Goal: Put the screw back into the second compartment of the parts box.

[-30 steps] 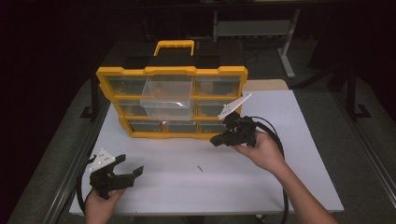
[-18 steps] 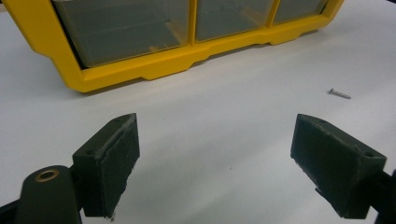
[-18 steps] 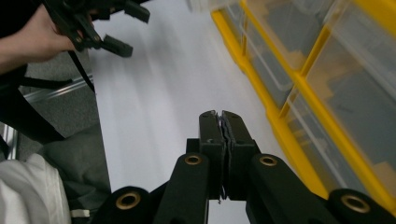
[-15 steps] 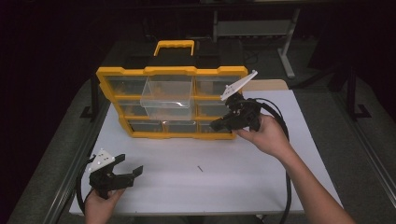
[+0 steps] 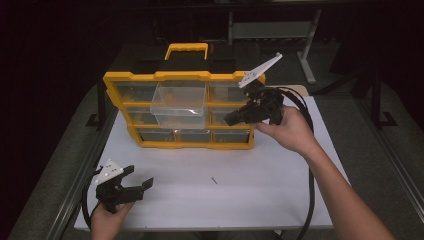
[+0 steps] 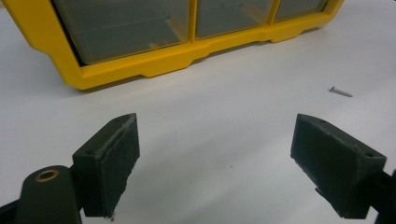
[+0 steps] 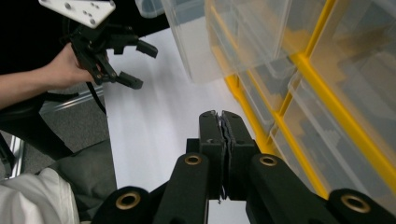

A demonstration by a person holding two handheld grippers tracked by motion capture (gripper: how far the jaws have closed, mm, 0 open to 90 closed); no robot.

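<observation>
High view: the right tongs [image 5: 231, 120], jaws pressed together with nothing between them, are held above the tabletop [image 5: 260, 190] in front of the right column of the yellow organizer [image 5: 150, 77]. Their tips touch or nearly touch a right-hand drawer front; which of the two cannot be told. A grey plate [image 5: 260, 70] rises above them, and a black cable [image 5: 305, 165] trails back along the forearm.

To the left of the right tongs, a clear drawer [image 5: 181, 97] stands pulled out from the top middle slot of the organizer. The other drawers sit flush in the frame.

The left tongs [image 5: 140, 184] lie low at the near left part of the tabletop, jaws wide apart and empty, well apart from the organizer. A small screw [image 5: 214, 180] lies on the tabletop between the two tongs, nearer the left pair.

Left gripper view: the wide jaws frame bare tabletop; the screw [image 6: 340, 91] lies ahead and to the right of them, the organizer's lower rail [image 6: 168, 58] beyond.

Right gripper view: the shut pads [image 7: 223, 135] meet on a thin seam; the organizer [image 7: 299, 60] runs alongside at the right, the pulled-out drawer [image 7: 210, 37] ahead, the left tongs [image 7: 140, 65] farther off.
</observation>
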